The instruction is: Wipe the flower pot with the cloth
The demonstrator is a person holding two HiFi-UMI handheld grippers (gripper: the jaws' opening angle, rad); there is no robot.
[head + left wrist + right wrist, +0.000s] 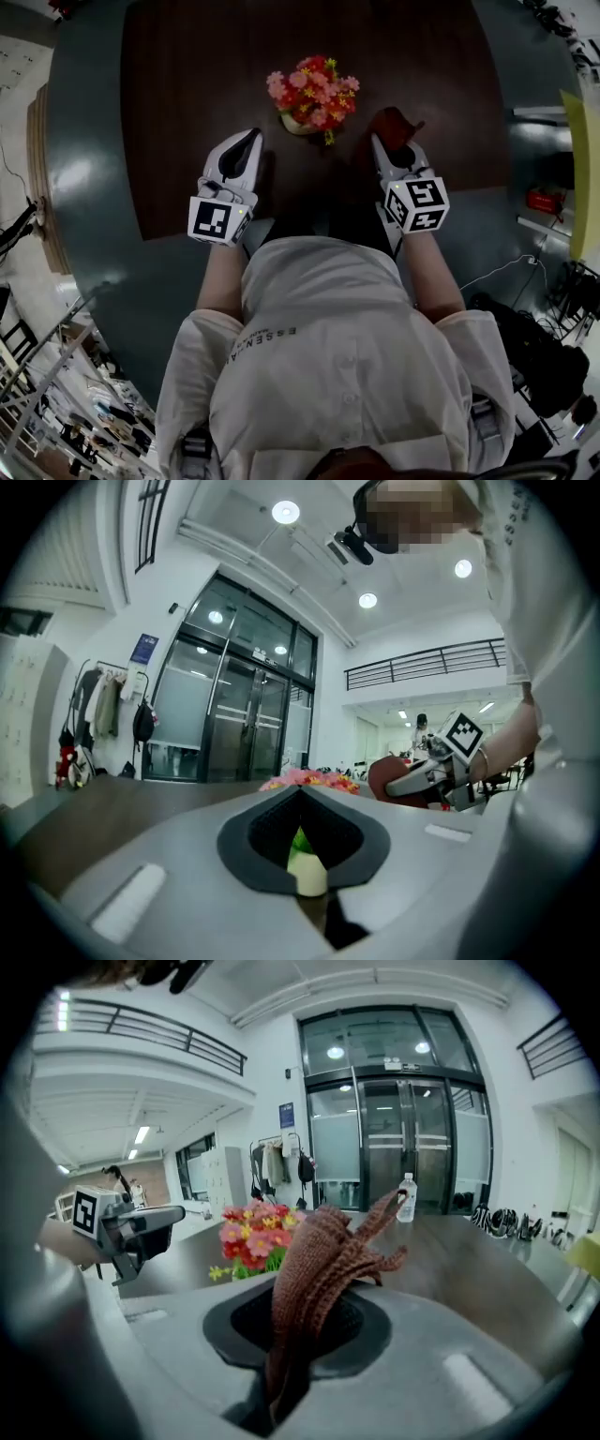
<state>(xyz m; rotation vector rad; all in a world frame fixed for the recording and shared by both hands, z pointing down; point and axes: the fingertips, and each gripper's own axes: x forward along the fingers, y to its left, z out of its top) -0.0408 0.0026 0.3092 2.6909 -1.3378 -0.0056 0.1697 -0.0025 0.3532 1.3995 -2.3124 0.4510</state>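
A small pale flower pot [298,125] with red and pink flowers [314,89] stands on the dark brown table [187,112]. My left gripper [251,139] is just left of the pot, shut, with nothing in it. In the left gripper view the pot [307,869] shows close ahead past the closed jaws. My right gripper [380,145] is just right of the pot, shut on a brown knitted cloth [396,125]. In the right gripper view the cloth [323,1260] sticks up from between the jaws, with the flowers [251,1232] and the left gripper [131,1227] beyond it.
A clear water bottle [405,1199] stands far off on the table. Grey floor [94,159] surrounds the table. A yellow object [583,169] and a red thing [544,200] lie at the right. The table's near edge is right against the person's body.
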